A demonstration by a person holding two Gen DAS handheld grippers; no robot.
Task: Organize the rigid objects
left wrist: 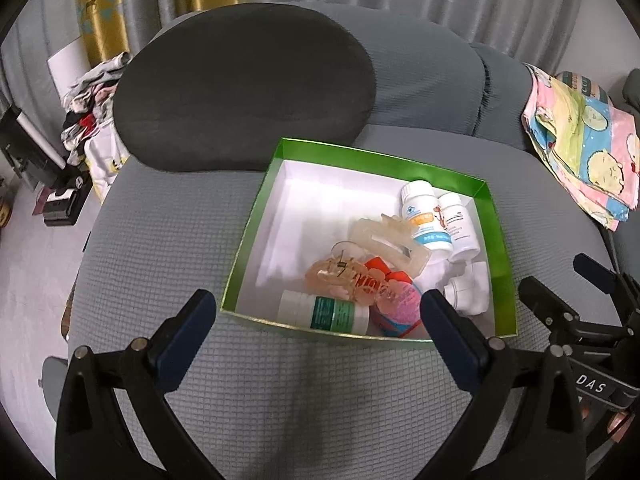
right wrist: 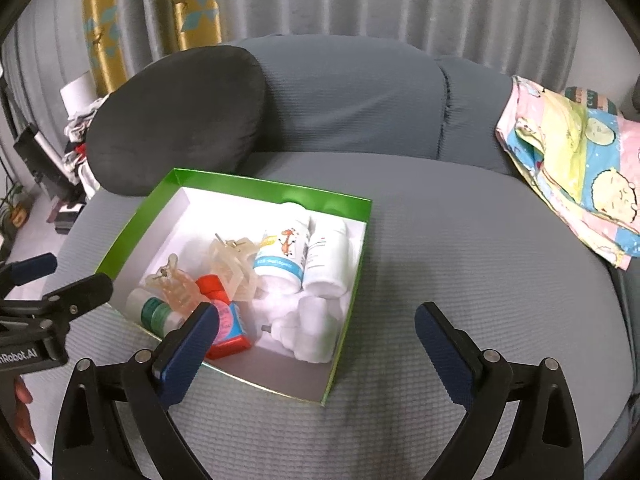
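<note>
A green box with a white inside (left wrist: 256,240) (right wrist: 132,232) lies on the grey sofa seat. In it are two white bottles side by side (left wrist: 424,216) (right wrist: 284,256), two translucent hair claws (left wrist: 384,240) (right wrist: 232,264), a red and pink pack (left wrist: 396,300) (right wrist: 228,328), a green-labelled white bottle (left wrist: 324,312) (right wrist: 154,312) and another white bottle (left wrist: 468,288) (right wrist: 308,328). My left gripper (left wrist: 316,308) hangs open above the box's near edge with nothing between its fingers. My right gripper (right wrist: 316,316) is open over the box's near right corner, holding nothing.
A dark cushion (left wrist: 240,92) (right wrist: 172,120) leans on the sofa back behind the box. A patterned cloth (left wrist: 584,140) (right wrist: 580,168) lies at the right. Clothes and dark items (left wrist: 80,112) are piled past the sofa's left end. Curtains hang behind.
</note>
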